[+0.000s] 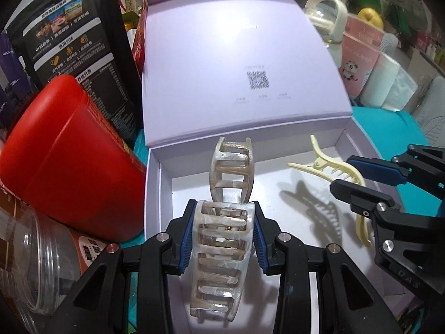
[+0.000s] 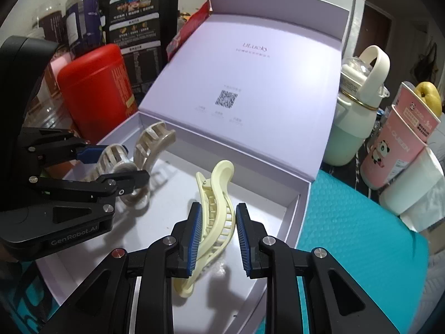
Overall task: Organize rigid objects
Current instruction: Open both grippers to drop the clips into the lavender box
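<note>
A marbled beige hair claw (image 1: pixel 222 239) hangs over the left side of the open lilac box (image 1: pixel 153 183), and my left gripper (image 1: pixel 224 208) is shut on its lower half. The right wrist view shows this left gripper (image 2: pixel 133 162) and the marbled claw (image 2: pixel 150 142) at the left. My right gripper (image 2: pixel 218 207) is shut on a pale yellow hair clip (image 2: pixel 214 214) over the box's (image 2: pixel 300 208) right part. In the left wrist view the yellow clip (image 1: pixel 322 167) casts a shadow on the box floor, with the right gripper (image 1: pixel 343 174) on it.
The box lid (image 1: pixel 236 55) stands upright at the back. A red canister (image 1: pixel 69 153), a black pouch (image 1: pixel 75 41) and a clear jar (image 1: pixel 36 264) crowd the left. A cream-handled bottle (image 2: pixel 356 111), a pink panda cup (image 2: pixel 395 150) and a teal mat (image 2: pixel 361 236) lie right.
</note>
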Demonstrator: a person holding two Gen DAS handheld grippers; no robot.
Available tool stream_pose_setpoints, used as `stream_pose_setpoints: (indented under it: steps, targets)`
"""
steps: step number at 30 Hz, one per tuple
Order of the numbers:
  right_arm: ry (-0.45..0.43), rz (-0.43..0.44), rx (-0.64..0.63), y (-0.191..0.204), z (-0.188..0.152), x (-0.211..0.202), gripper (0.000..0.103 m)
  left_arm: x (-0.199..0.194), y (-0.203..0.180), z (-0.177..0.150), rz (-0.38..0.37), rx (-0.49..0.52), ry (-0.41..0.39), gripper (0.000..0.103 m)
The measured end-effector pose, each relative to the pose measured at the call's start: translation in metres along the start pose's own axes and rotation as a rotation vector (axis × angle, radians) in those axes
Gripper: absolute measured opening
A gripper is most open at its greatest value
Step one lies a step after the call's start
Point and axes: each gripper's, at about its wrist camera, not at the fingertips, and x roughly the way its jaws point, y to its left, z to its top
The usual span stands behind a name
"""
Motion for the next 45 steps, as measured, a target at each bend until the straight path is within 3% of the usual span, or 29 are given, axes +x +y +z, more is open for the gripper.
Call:
stream_pose_setpoints:
  steps: [3, 7, 13, 16, 18, 19, 37, 45]
  targets:
    - [0.012, -0.001, 0.011, -0.001, -0.002, 0.002, 0.026, 0.005, -0.002, 0.000, -0.019, -0.007, 0.010, 0.036]
    - [0.001, 0.002, 0.027, -0.005, -0.004, -0.002, 0.044, 0.006, -0.002, 0.003, -0.018, -0.010, 0.014, 0.037]
    - [-0.018, -0.033, 0.029, -0.009, -0.005, -0.017, 0.045, -0.002, 0.000, 0.005, 0.003, -0.014, 0.003, 0.039]
    - [-0.027, -0.038, 0.036, -0.010, -0.006, -0.025, 0.051, -0.007, -0.003, 0.007, 0.007, -0.011, -0.006, 0.051]
    - [-0.035, -0.044, 0.037, -0.011, -0.008, -0.031, 0.051, -0.012, -0.003, 0.009, 0.002, -0.011, -0.018, 0.072]
    - [-0.039, -0.050, 0.038, -0.011, -0.008, -0.034, 0.051, -0.015, -0.003, 0.010, 0.001, -0.013, -0.028, 0.075]
    - [-0.127, -0.100, 0.049, -0.008, -0.004, -0.094, 0.055, -0.078, 0.000, 0.003, 0.007, -0.034, -0.139, 0.075]
    - [-0.178, -0.119, 0.051, -0.001, -0.006, -0.127, 0.065, -0.110, 0.001, -0.002, 0.013, -0.042, -0.192, 0.075]
